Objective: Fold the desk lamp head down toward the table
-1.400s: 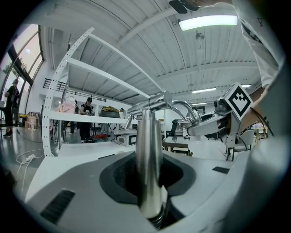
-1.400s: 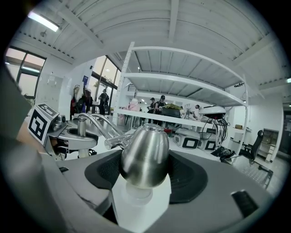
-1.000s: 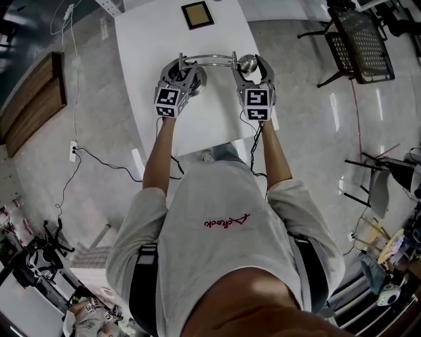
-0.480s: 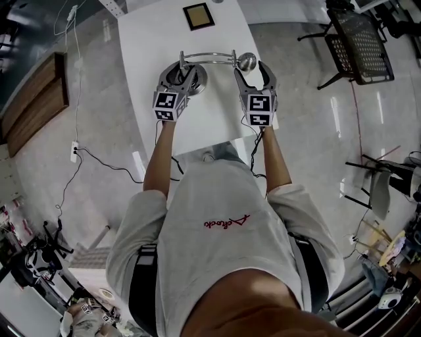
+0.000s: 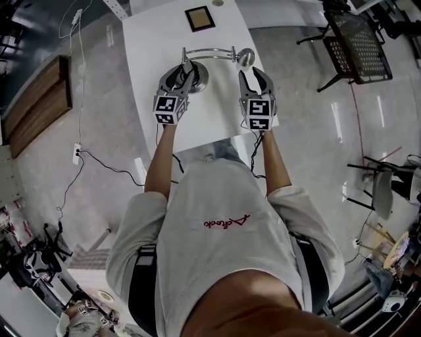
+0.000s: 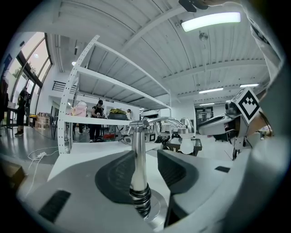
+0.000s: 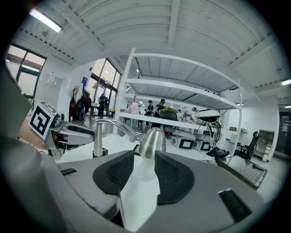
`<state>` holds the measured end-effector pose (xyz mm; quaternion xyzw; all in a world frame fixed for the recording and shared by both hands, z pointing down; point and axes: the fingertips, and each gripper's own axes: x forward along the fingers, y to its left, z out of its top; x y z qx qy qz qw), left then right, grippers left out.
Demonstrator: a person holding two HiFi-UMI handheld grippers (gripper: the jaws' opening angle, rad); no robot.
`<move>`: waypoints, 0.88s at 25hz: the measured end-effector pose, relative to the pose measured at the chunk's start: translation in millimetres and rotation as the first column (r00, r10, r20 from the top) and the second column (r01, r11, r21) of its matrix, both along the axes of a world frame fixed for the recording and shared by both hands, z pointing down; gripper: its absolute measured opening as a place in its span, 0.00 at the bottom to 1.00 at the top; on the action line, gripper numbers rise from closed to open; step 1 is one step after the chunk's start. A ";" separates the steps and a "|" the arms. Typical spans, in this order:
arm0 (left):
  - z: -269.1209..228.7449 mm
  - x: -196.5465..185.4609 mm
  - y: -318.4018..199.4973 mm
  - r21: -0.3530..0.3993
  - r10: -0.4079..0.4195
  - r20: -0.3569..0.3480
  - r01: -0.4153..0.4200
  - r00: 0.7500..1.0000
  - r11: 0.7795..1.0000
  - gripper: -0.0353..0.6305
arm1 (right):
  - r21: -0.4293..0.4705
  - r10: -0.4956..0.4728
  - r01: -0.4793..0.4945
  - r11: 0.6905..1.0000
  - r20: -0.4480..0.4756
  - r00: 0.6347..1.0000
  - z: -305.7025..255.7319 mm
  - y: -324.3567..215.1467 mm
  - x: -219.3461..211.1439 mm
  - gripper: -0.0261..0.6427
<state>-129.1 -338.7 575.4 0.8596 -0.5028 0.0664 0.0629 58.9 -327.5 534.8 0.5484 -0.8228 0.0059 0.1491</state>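
Observation:
A chrome desk lamp stands on the white table (image 5: pixel 154 46). Its round base (image 5: pixel 198 79), upright post (image 6: pixel 138 154) and curved arm (image 5: pixel 209 55) lead to the lamp head (image 5: pixel 245 57), which hangs bulb-down over the table. My left gripper (image 5: pixel 182 72) is open around the post just above its spring; the jaws have just narrowed slightly, and a gap shows on the post's right side. My right gripper (image 5: pixel 253 73) is open and its jaws have just been closing. Nothing is between them; the lamp head (image 7: pixel 152 141) sits just beyond the tips.
A dark framed square (image 5: pixel 198 17) lies at the table's far end. The table's near edge is just behind both grippers. A black mesh chair (image 5: pixel 358 36) stands to the right. A cable (image 5: pixel 99 161) runs across the floor at left.
Both grippers have drawn back toward the person. The right jaws, which were wide around the lamp head, have narrowed and now stand short of it. The post stays between the left jaws.

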 end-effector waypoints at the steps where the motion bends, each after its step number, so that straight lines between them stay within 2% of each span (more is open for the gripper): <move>1: -2.5 0.7 3.6 0.008 0.001 0.005 -0.001 1.000 1.000 0.31 | 0.004 0.000 0.000 1.000 0.003 1.000 -2.2 3.1 -0.1 0.27; 3: -6.5 3.1 11.1 0.021 0.008 0.015 -0.009 1.000 1.000 0.29 | 0.014 0.006 -0.006 1.000 0.010 1.000 -6.8 9.3 1.0 0.19; 5: -9.9 5.3 19.0 0.029 0.016 0.019 -0.017 1.000 0.999 0.25 | 0.024 0.012 -0.013 1.000 0.022 1.000 -11.3 15.8 1.6 0.07; 9: -18.9 10.9 35.5 0.050 0.039 0.011 -0.039 0.999 0.998 0.15 | 0.024 -0.015 0.014 1.000 0.059 0.998 -18.4 30.9 -3.6 0.07; 10: -20.6 12.4 39.5 0.052 0.045 0.009 -0.045 0.999 0.998 0.10 | 0.027 -0.019 0.018 0.999 0.065 0.998 -19.6 34.4 -4.5 0.06; 22: -45.8 28.3 96.2 0.092 0.086 -0.010 -0.084 0.996 0.992 0.09 | 0.044 -0.025 0.019 0.999 0.145 0.989 -34.3 91.1 -4.9 0.06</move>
